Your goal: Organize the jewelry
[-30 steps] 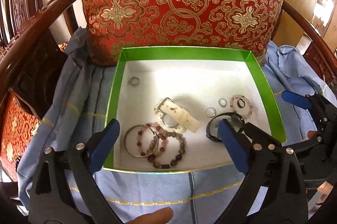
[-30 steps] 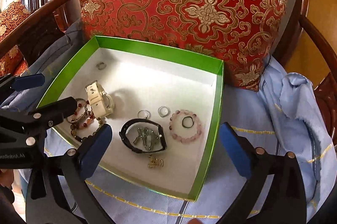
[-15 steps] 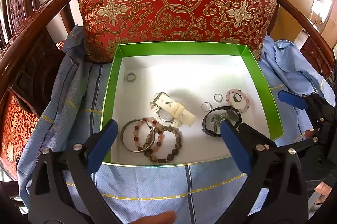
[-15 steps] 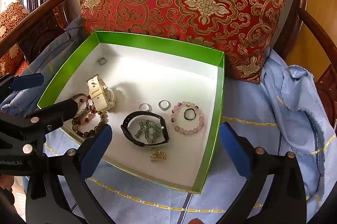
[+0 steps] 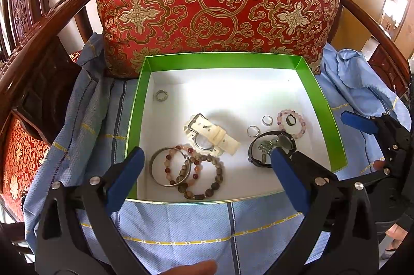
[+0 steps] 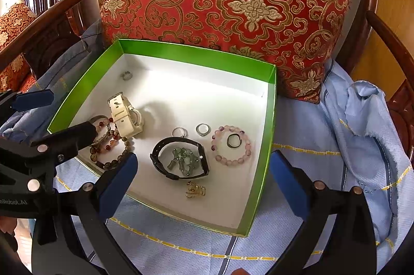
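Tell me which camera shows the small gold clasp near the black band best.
The right wrist view: the gold clasp lies in plain sight on the white box floor, just in front of the black band. In the left wrist view the left gripper's finger hides that spot.

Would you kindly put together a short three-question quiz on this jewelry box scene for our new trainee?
1. True or false: the small dark ring lies inside the pink beaded bracelet.
2. What rests inside the loop of the black watch strap? A) gold clasp B) green stone pendants C) silver ring
3. Fill in: both the left claw and the right claw are ___ and holding nothing.

Key: 1 true. 2 B, the green stone pendants. 3 open.
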A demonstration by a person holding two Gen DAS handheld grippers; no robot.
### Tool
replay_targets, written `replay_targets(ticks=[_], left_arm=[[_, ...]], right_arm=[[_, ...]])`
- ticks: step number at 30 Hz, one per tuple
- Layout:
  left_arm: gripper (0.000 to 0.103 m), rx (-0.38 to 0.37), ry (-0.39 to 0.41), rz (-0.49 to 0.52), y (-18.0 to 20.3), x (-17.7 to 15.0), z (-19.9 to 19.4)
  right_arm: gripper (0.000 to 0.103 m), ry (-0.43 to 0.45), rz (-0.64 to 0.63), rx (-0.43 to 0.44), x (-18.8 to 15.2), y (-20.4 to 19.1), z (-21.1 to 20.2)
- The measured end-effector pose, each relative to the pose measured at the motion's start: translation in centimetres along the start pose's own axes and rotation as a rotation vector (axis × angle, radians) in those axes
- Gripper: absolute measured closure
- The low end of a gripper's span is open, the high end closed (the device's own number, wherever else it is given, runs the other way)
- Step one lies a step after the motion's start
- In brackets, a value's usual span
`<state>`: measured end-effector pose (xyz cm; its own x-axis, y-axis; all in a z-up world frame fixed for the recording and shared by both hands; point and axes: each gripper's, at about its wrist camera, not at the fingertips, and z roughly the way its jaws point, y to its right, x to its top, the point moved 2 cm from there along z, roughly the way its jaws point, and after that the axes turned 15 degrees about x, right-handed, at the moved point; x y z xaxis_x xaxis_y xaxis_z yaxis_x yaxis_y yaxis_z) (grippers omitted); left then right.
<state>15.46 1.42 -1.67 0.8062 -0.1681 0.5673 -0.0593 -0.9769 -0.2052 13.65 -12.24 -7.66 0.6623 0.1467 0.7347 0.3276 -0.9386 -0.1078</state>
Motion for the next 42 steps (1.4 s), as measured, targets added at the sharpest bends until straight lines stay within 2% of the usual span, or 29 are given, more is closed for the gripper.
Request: replay_targets(ticks=[42], left_arm=[[0.005, 0.011, 0.008, 0.001, -0.11, 0.04, -0.07]], right_arm=[[0.003, -0.008, -0.015, 0.02, 0.54, -0.08, 0.55]])
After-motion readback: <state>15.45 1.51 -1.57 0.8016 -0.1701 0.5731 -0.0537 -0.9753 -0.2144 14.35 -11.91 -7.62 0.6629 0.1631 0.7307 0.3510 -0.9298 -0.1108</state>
